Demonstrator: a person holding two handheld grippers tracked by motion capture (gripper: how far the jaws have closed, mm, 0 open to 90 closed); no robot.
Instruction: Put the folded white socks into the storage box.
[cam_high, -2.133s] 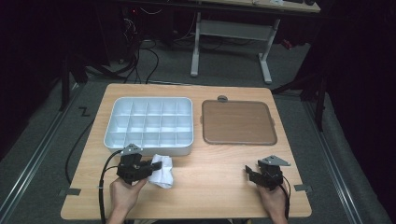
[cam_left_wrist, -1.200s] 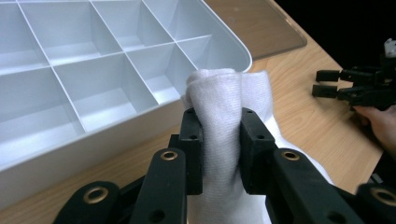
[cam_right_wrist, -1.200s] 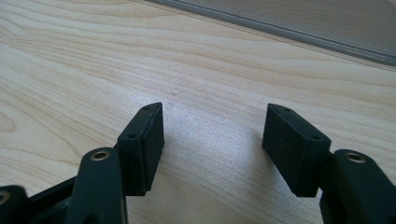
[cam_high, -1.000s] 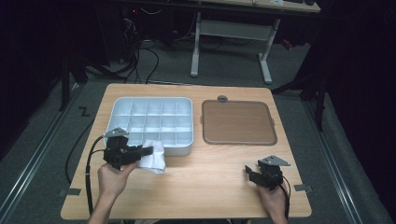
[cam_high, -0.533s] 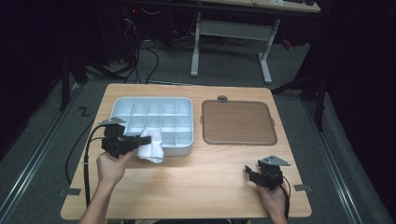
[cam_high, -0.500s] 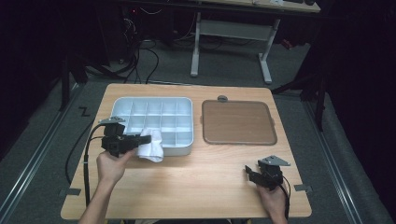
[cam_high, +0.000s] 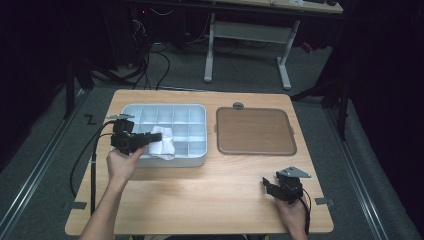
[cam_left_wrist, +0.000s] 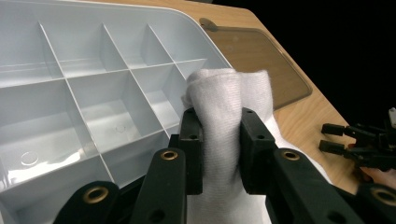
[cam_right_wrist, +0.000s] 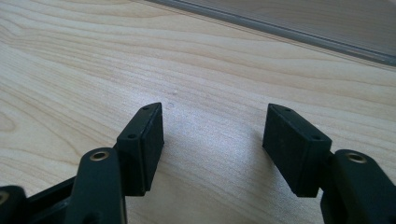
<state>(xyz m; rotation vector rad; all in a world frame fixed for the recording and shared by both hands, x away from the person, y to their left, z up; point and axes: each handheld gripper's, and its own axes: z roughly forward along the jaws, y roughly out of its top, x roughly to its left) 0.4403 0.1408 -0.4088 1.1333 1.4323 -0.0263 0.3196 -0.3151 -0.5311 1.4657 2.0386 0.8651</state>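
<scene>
A white cloth (cam_high: 162, 142) (cam_left_wrist: 223, 121) is bunched between the jaws of my left gripper (cam_high: 150, 138) (cam_left_wrist: 218, 140), which is shut on it. The cloth hangs over the front cells of a pale grey divided tray (cam_high: 182, 112) (cam_left_wrist: 70, 56) at the table's back left. Near the front right of the table my right gripper (cam_high: 270, 186) (cam_right_wrist: 212, 135) rests low over bare wood, jaws open with nothing between them.
A brown flat lid (cam_high: 254, 131) (cam_left_wrist: 261, 51) lies right of the tray, with a small grey tab (cam_high: 238, 105) at its back edge. A black cable (cam_high: 92, 160) trails from the left gripper over the table's left edge. Bare wood spans the front middle.
My left gripper has carried the cloth from the table in front of the tray back and up, over the tray's front cells. The right gripper has not moved.
</scene>
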